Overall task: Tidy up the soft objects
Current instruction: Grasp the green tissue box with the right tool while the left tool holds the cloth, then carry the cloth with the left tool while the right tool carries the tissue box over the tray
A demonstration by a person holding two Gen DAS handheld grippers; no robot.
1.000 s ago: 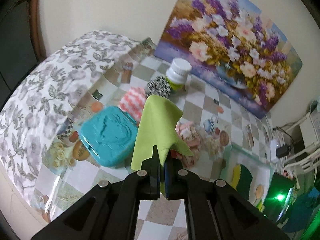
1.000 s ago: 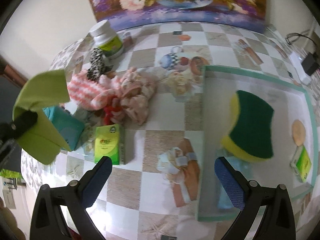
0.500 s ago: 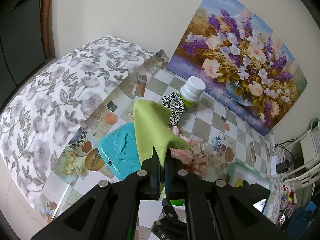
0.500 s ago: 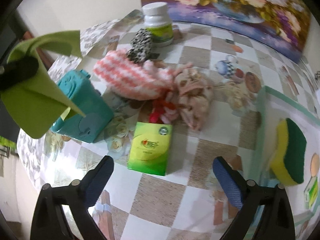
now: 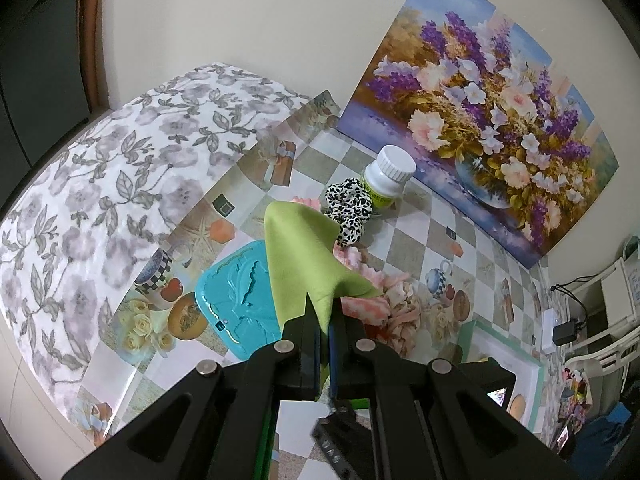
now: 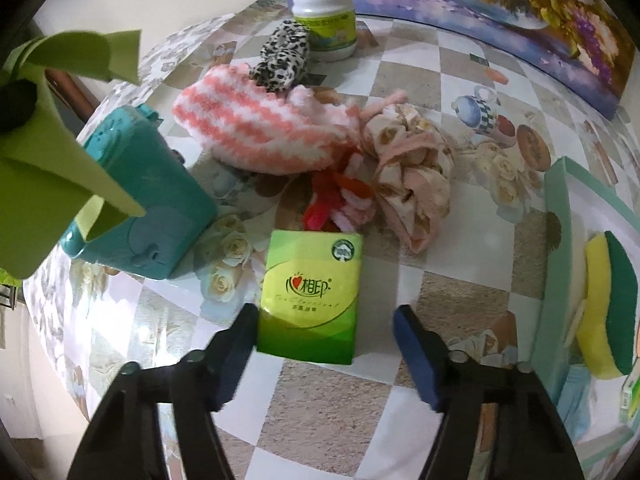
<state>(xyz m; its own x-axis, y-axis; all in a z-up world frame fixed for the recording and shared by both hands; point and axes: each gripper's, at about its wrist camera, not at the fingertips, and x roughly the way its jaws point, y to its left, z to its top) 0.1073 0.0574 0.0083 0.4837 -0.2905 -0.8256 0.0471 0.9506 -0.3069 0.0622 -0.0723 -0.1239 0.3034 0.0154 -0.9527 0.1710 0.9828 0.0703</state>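
Observation:
My left gripper [image 5: 324, 318] is shut on a lime green cloth [image 5: 302, 256], which hangs in the air over the teal box [image 5: 236, 304]. The same cloth [image 6: 48, 160] shows at the left of the right wrist view. My right gripper [image 6: 324, 334] points down over a green tissue pack [image 6: 310, 296] lying flat on the table. Its jaws are closing, with the pack between them. The left pad sits at the pack's edge and a gap remains on the right. Behind the pack lie a pink-and-white striped sock [image 6: 264, 136], a floral scrunchie [image 6: 412, 176], a red-pink piece [image 6: 340, 200] and a leopard scrunchie [image 6: 284, 56].
A white pill bottle [image 6: 324, 20] stands by the flower painting [image 5: 480, 120] at the back. At the right a pale green tray [image 6: 558, 240] holds a yellow-green sponge [image 6: 608, 304]. The table's left edge drops off past the flowered tablecloth [image 5: 100, 184].
My right gripper has swung left from the tray, sunk toward the tissue pack and narrowed its jaws around it. The left gripper still holds the green cloth aloft.

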